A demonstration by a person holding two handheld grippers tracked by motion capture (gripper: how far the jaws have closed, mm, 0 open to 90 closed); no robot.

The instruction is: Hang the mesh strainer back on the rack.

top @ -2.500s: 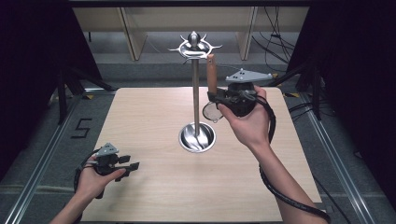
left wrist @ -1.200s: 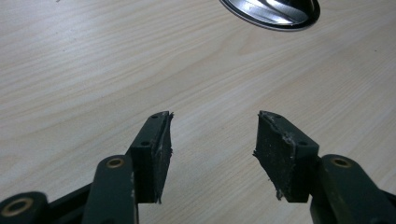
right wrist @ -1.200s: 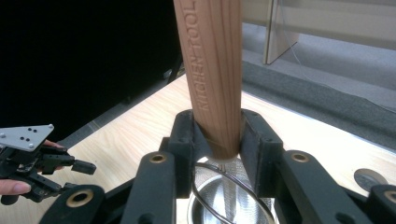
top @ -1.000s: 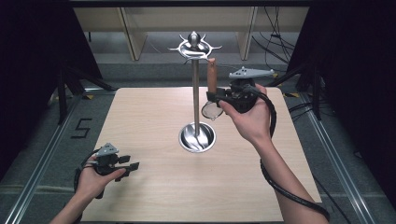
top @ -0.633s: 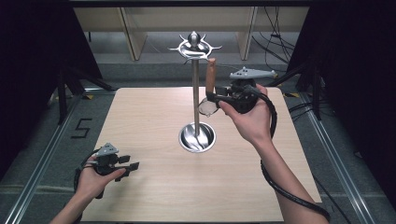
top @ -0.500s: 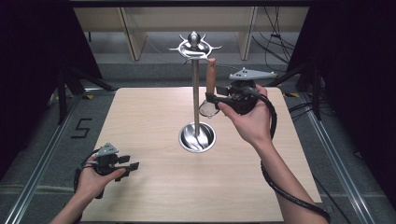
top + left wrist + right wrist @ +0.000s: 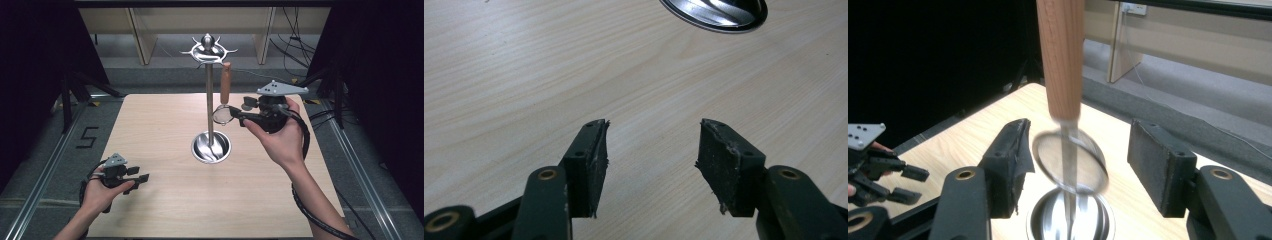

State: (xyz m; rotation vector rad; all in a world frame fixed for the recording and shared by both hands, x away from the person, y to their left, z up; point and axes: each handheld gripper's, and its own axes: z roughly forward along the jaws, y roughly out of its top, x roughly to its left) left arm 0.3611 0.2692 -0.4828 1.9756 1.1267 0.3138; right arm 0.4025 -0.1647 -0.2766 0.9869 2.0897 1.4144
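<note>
While a wood-handled strainer (image 7: 225,95) hangs from a hook of the metal stand (image 7: 210,100) at the table's (image 7: 165,200) middle, the high view shows the right gripper (image 7: 235,113) level beside the strainer's mesh ring, its jaws just opened; the left gripper (image 7: 142,178) rests in a hand near the table's front left corner, well apart from the stand. From the left gripper view, the left gripper (image 7: 651,145) has its jaws spread over bare wood, the stand's base (image 7: 716,12) ahead. From the right gripper view, the right gripper (image 7: 1078,145) stands spread, the blurred strainer (image 7: 1068,125) hanging between its pads, neither pressing it.
</note>
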